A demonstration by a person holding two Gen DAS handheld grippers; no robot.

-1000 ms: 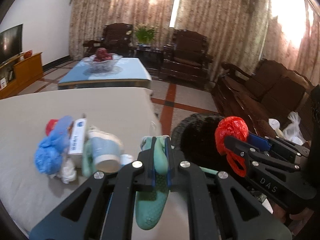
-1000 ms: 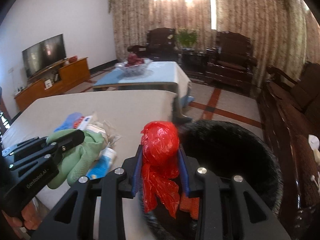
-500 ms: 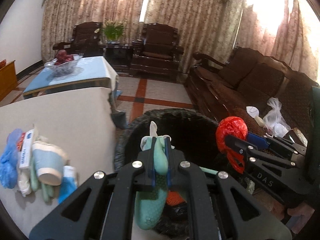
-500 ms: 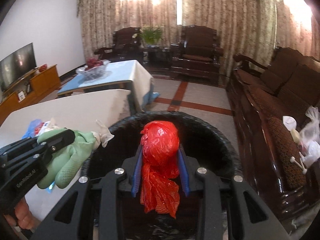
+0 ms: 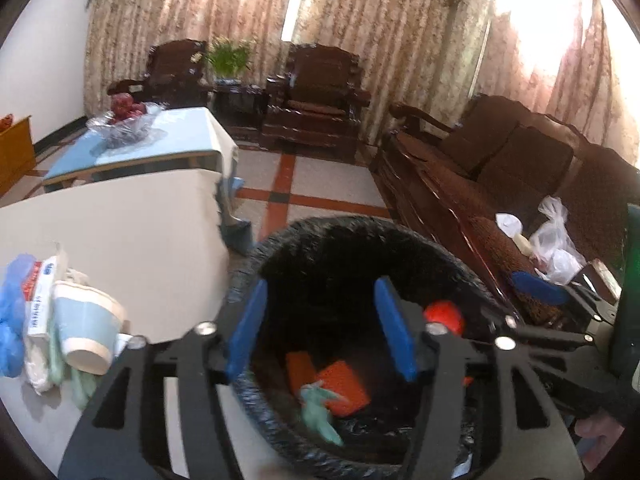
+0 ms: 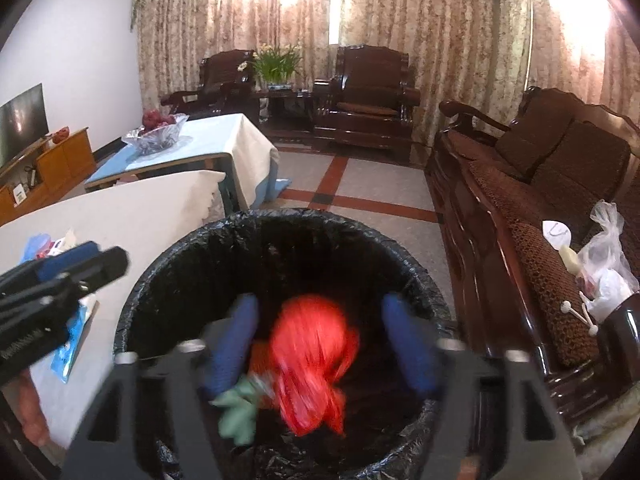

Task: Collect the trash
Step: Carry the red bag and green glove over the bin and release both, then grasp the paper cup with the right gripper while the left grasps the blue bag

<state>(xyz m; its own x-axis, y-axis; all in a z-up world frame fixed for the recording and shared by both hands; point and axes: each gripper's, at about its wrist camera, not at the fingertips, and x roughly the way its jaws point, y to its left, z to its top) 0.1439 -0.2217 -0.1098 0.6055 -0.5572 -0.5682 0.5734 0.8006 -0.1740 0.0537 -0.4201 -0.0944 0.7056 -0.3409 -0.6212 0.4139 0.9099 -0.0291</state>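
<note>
A bin with a black liner (image 5: 280, 252) (image 6: 168, 264) stands beside the white-clothed table (image 5: 120, 232). My left gripper (image 5: 320, 330) hangs over it, jaws opening, with nothing between them. A green glove (image 5: 320, 412) (image 6: 238, 410) lies loose inside the bin on orange scraps (image 5: 344, 384). My right gripper (image 6: 322, 344) is over the bin too, jaws opening. A blurred red plastic bag (image 6: 312, 360) (image 5: 444, 316) drops between its fingers, free of the pads. More trash sits on the table: a paper cup (image 5: 86, 328), a blue glove (image 5: 12, 320) and a white packet (image 5: 40, 304).
A dark wooden sofa (image 6: 540, 216) runs along the right, with clear plastic bags (image 6: 604, 264) on its seat. Behind the table stand a blue-topped coffee table (image 5: 172, 140) with a fruit bowl, two armchairs and a plant.
Both grippers moved from over the table to over the bin, then opened. The green glove left the left jaws and now lies in the bin. The red bag slipped free of the right jaws.
</note>
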